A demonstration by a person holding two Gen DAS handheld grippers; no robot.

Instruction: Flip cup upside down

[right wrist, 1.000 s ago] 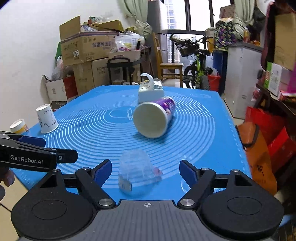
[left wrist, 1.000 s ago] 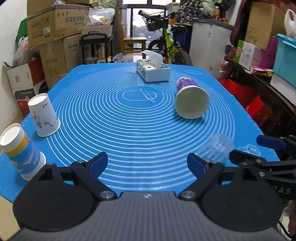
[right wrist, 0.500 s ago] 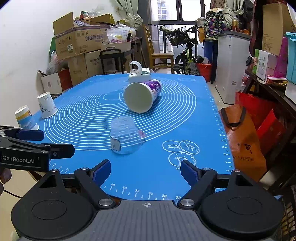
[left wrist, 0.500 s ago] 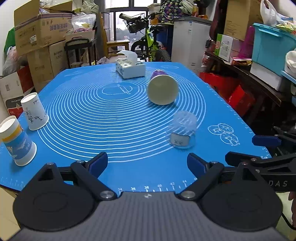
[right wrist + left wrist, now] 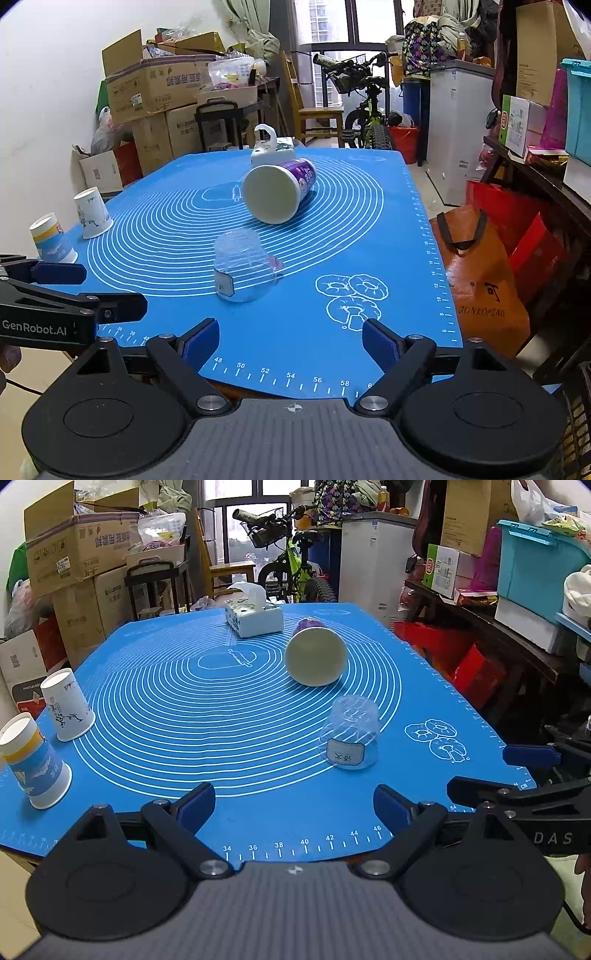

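Note:
A clear plastic cup (image 5: 350, 737) with a white label stands mouth down on the blue mat (image 5: 221, 716); it also shows in the right wrist view (image 5: 243, 271). A purple-and-white cup (image 5: 317, 656) lies on its side behind it, also in the right wrist view (image 5: 276, 192). Two paper cups (image 5: 67, 709) (image 5: 35, 762) stand mouth down at the mat's left edge. My left gripper (image 5: 294, 805) is open and empty, at the mat's near edge. My right gripper (image 5: 291, 341) is open and empty, near the front edge, short of the clear cup.
A tissue box (image 5: 254, 617) sits at the far side of the mat. Cardboard boxes (image 5: 79, 550) stand at left, a bicycle (image 5: 291, 565) behind, shelves and an orange bag (image 5: 480, 280) at right. Each gripper shows in the other's view (image 5: 524, 797) (image 5: 55, 310).
Both grippers have pulled back toward the near edge of the mat and away from the clear cup. The cups have not moved.

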